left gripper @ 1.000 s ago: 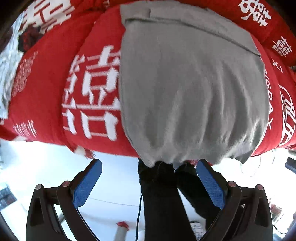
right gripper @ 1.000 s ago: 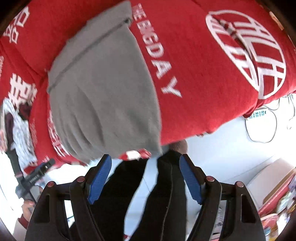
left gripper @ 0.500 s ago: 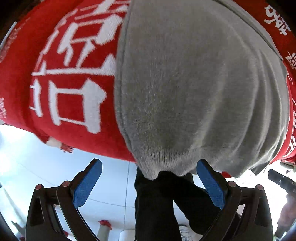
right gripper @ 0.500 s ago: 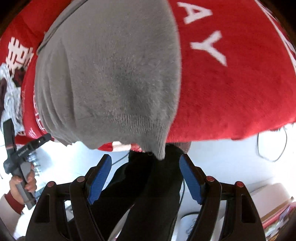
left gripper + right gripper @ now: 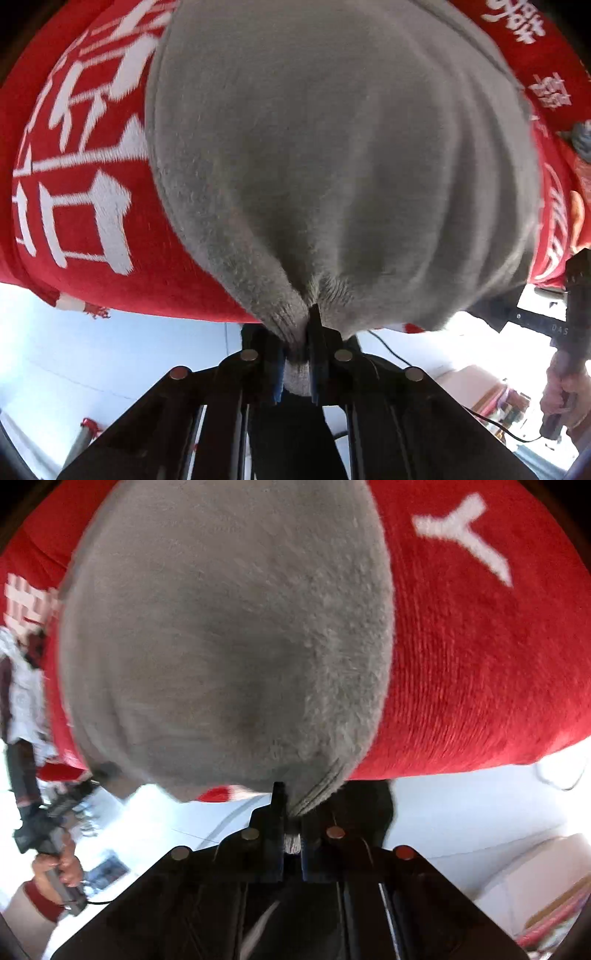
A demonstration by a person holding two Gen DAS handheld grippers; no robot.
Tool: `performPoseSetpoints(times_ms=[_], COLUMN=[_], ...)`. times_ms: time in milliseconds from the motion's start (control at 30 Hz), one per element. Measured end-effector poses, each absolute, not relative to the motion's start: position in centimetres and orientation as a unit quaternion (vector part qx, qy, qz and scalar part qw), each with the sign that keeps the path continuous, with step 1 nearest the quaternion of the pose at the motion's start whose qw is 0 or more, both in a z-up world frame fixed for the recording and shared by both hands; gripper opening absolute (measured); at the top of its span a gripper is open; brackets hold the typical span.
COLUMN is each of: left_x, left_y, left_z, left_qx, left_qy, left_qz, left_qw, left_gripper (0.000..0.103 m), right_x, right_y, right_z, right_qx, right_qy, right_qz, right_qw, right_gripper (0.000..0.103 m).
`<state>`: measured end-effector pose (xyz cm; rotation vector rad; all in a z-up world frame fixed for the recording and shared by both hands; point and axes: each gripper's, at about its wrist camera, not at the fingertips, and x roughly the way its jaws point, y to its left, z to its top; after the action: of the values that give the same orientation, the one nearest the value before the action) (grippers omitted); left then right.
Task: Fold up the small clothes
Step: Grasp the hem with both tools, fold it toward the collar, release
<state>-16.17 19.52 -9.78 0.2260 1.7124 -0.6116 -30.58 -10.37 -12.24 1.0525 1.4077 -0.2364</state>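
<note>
Down at the bottom centre of the left wrist view, the left claw (image 5: 297, 354) is closing, its pads already pinching the ribbed hem of the grey knitted garment (image 5: 332, 147), which bunches into folds right at the bite. Same story in the right wrist view: the right claw (image 5: 291, 834) is clamped tight on another spot of that hem, a small tuft of knit showing between the jaws. And the grey garment (image 5: 229, 627) itself fills the middle of both frames, lying spread on a red blanket (image 5: 480, 664) with white lettering. Over at the lower left of the right view, a hand (image 5: 55, 871) grips the other handle.
</note>
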Motion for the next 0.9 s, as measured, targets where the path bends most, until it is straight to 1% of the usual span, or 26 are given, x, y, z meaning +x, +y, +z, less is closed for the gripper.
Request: performPoseSetpoints(times_ms=[233, 367, 467, 633, 833, 900], left_x=[-12.8, -8.6, -5.2, -1.0, 2.2, 3.4], left_y=[20.0, 19.0, 17.6, 14.3, 13.1, 13.1], left_z=[-3.8, -0.8, 0.2, 0.2, 0.8, 1.1], left_qx=[0.046, 0.027, 0.018, 0.031, 0.066, 0.079], left_qy=[0.706, 0.670, 0.651, 0.630, 0.624, 0.619], left_qz=[-0.328, -0.352, -0.354, -0.336, -0.278, -0.260], left_qw=[0.626, 0.653, 0.672, 0.700, 0.728, 0.737], left_gripper=[0.011, 0.011, 0.011, 0.011, 0.012, 0.049], right_x=[-30.4, -28.6, -26.1, -21.4, -16.7, -15.9], right_y=[-12.3, -14.7, -17.1, -21.1, -24.8, -25.8], right_z=[-5.6, -2.5, -1.2, -1.1, -3.2, -3.7], right_qx=[0.531, 0.556, 0.574, 0.567, 0.559, 0.560], right_qy=[0.514, 0.438, 0.386, 0.373, 0.410, 0.418], right_qz=[-0.086, -0.101, -0.105, -0.109, -0.126, -0.128], right_qw=[0.668, 0.699, 0.715, 0.727, 0.710, 0.704], right_gripper=[0.007, 0.007, 0.007, 0.007, 0.007, 0.007])
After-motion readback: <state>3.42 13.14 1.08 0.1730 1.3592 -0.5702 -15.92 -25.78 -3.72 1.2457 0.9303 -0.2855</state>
